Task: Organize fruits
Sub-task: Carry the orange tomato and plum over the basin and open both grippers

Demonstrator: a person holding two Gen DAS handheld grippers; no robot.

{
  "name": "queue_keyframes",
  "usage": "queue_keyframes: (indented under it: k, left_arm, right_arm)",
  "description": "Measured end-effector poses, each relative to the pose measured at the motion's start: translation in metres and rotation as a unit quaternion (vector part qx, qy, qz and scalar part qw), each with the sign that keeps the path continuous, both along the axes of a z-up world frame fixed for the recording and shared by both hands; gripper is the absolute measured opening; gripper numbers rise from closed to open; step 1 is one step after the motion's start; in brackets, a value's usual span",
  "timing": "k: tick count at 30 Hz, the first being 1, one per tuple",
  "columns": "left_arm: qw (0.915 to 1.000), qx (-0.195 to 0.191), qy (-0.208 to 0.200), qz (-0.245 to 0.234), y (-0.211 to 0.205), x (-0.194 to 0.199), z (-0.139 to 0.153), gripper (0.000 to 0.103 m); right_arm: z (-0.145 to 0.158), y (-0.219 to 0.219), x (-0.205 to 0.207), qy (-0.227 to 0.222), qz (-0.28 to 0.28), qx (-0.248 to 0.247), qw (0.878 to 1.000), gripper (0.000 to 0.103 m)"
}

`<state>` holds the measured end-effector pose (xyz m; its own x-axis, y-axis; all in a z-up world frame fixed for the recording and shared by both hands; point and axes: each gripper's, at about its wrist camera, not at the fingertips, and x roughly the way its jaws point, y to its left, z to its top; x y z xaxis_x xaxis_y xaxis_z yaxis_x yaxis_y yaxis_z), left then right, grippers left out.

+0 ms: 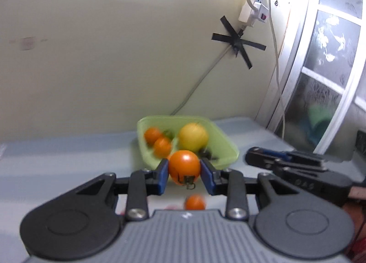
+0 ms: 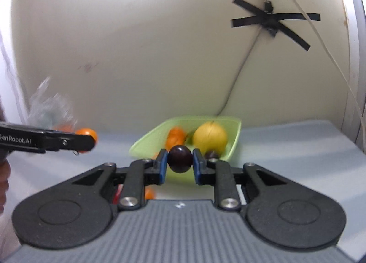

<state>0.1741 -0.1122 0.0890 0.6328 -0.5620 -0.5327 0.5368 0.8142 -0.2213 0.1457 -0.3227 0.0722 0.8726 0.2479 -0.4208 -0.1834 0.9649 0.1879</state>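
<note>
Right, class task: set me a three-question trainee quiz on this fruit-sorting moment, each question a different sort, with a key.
1. True or false: the left gripper is shut on an orange fruit.
2. What does the right gripper hold? A) a lemon B) a dark plum C) nothing
3. Fill in: the big yellow fruit lies in the green ____.

Key: 1 true; 2 B; 3 bowl
</note>
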Motion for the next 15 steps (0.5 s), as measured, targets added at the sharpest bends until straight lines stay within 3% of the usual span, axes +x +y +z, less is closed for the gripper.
queue_keyframes:
  k: [4,11,15]
  left_arm:
    - [0.9993,-0.009,0.034,-0.010,-0.032,0.049,-0.018,0.030]
    - [0.9961,-0.008,0.086,-0.020,-0.064,0.091,-0.047,0.030]
    - [0.9962,0.007,0.083,-0.023,-0.073,0.091,-0.049,0.037]
  right_arm:
    - [-0.009,-0.002,0.033,0.004,-0.001,-0.002,1.000,0.026]
    - [-0.027,0.000,0.053,0.013,0.009,-0.018,1.000,0.027]
    - [-0.027,-0.001,0.055,0.008,0.007,-0.017,1.000,0.038]
